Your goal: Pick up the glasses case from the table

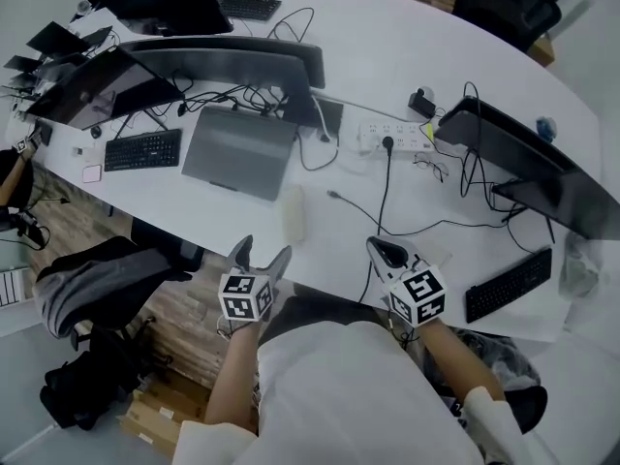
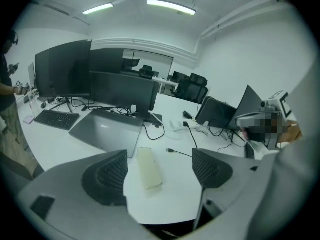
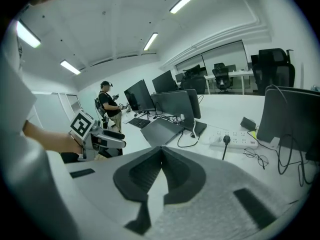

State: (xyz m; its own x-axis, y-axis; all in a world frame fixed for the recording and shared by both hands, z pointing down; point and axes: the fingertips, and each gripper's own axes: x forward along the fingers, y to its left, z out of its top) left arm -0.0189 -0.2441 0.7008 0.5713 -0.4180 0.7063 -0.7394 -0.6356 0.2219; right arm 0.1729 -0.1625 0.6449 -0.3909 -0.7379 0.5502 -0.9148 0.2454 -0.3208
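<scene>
Glasses case [image 1: 294, 213] is lying flat on the white counter [image 1: 417, 66], just beside the near right corner of the closed grey laptop [image 1: 237, 151] and close to the counter's front edge, so it is sitting within easy reach. I am holding my left tool [image 1: 263, 252] just short of it, jaws spread wide and empty, the case showing between them end-on. I judge this is the lineup for closing across its narrow sides. Further right, a black cable [image 1: 383, 201] is trailing toward the edge. I am holding my right tool [image 1: 390, 253] back there, jaws pressed together on nothing, since one tool should be enough.
</scene>
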